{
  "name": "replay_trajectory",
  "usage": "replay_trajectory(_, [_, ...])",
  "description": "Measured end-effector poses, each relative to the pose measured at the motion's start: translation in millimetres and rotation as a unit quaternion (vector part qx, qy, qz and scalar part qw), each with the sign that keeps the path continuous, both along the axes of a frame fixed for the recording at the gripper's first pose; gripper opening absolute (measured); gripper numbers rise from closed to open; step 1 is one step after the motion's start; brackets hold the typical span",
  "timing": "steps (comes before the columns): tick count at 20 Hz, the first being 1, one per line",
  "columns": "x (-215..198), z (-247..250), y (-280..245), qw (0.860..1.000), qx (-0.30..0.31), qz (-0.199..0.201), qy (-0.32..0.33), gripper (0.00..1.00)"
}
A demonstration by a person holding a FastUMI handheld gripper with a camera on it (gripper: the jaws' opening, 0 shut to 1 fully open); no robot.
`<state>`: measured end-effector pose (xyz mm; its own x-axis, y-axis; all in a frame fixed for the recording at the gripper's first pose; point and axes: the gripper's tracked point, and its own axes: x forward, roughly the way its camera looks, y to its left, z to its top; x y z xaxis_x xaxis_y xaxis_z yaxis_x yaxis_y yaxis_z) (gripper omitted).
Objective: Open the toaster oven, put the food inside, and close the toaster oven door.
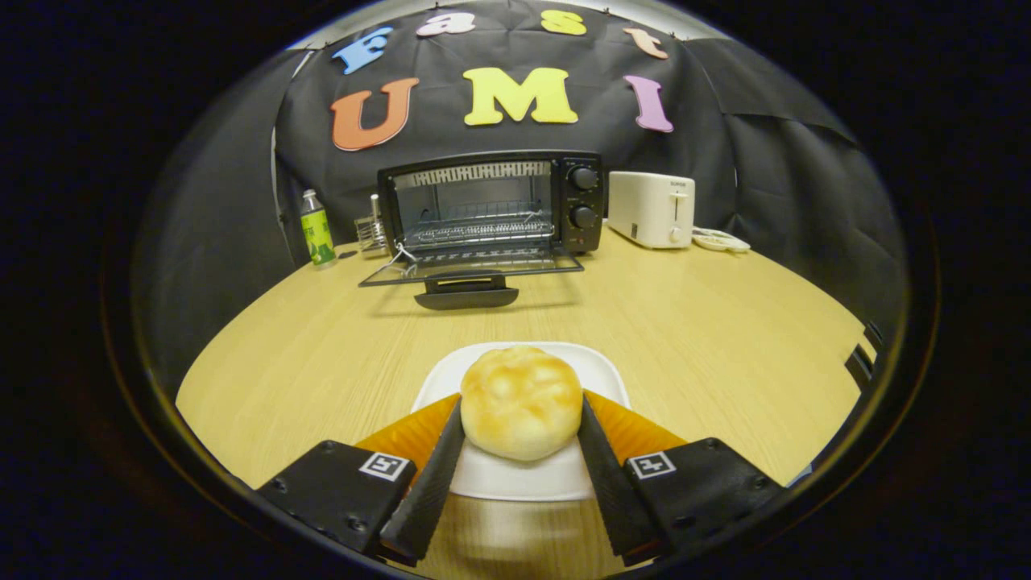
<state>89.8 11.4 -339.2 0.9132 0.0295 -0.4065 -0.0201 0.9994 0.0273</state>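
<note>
While gripper [521, 419] clamped on bun [521, 401] over plate [515, 475]: wood table [709, 338], open toaster oven [491, 211] w/ black cloth wall beyond.

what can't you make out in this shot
1. Underside of the bread roll and whether it has left the white plate: hidden by the roll itself, with the gripper jaws against its sides.
2. Dial markings on the toaster oven: too small.
3. Objects left of the oven behind its open door: partly hidden, too small.
4. Bottle label: too small.
</note>
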Motion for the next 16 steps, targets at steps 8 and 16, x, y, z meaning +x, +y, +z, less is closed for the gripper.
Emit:
replay_trajectory(8, [-16.7,38.8,10.4,0.998,0.062,0.008,-0.029,0.84])
replay_trajectory(16, [-6.9,88.9,30.6,0.975,0.202,0.017,-0.085,0.83])
